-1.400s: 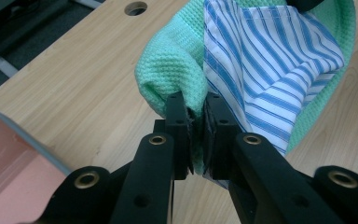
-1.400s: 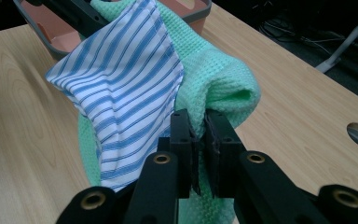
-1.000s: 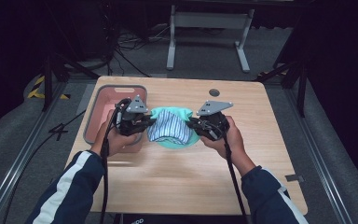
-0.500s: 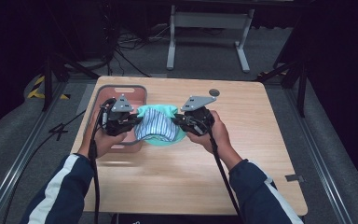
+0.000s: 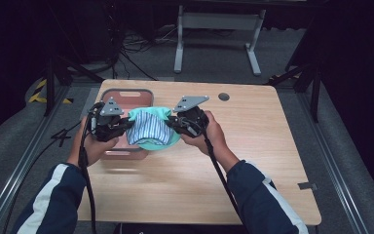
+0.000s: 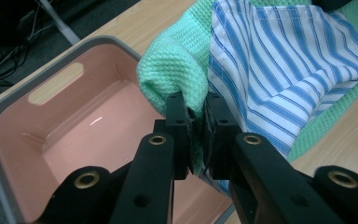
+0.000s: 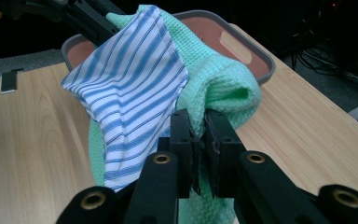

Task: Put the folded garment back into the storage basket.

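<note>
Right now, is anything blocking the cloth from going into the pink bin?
Nothing visible does. Both tools, left tool and right tool, hold the cloth up beside the bin. The part of the bin in view holds nothing, and the cloth's left edge already hangs over it.

Your table (image 5: 253,161) is evenly lit from above, while the room behind it falls off into near black. Shadows under the hands are soft and short. In the left gripper view a small white glare streak sits on the floor of the pink bin (image 6: 93,122). Both gripper views go slightly soft at the near black jaws; the cloth weave (image 7: 223,84) stays sharp.
</note>
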The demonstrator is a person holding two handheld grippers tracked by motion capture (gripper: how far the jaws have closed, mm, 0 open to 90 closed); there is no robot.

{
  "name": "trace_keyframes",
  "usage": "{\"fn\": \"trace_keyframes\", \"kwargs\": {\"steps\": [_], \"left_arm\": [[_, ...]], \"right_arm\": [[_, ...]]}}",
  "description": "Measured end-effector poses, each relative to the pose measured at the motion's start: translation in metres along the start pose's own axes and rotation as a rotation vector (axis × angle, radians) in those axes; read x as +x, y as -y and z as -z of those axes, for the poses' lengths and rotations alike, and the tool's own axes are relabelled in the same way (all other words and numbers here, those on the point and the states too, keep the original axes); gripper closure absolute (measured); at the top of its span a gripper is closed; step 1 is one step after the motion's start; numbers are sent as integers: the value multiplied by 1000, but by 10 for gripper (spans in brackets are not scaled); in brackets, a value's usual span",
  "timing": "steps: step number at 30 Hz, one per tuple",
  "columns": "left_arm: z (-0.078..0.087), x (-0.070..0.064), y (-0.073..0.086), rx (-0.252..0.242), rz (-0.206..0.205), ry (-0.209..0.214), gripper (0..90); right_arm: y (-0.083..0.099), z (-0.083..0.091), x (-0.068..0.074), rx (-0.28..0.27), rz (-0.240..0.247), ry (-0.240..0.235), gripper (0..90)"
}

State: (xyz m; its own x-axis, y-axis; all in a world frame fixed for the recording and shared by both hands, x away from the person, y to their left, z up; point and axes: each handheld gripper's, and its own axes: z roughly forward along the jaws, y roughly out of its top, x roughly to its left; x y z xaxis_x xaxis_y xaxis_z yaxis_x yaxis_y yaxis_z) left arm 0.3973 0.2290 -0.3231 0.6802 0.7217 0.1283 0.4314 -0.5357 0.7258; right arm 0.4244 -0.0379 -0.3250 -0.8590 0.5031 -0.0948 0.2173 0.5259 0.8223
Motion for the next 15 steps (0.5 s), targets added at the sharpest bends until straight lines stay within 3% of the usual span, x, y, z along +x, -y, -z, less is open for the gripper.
{"fn": "trace_keyframes", "kwargs": {"steps": [15], "left_arm": [[14, 24, 15, 16, 43, -62, 822]], "right_arm": [[-22, -32, 10, -4, 14, -47, 823]]}}
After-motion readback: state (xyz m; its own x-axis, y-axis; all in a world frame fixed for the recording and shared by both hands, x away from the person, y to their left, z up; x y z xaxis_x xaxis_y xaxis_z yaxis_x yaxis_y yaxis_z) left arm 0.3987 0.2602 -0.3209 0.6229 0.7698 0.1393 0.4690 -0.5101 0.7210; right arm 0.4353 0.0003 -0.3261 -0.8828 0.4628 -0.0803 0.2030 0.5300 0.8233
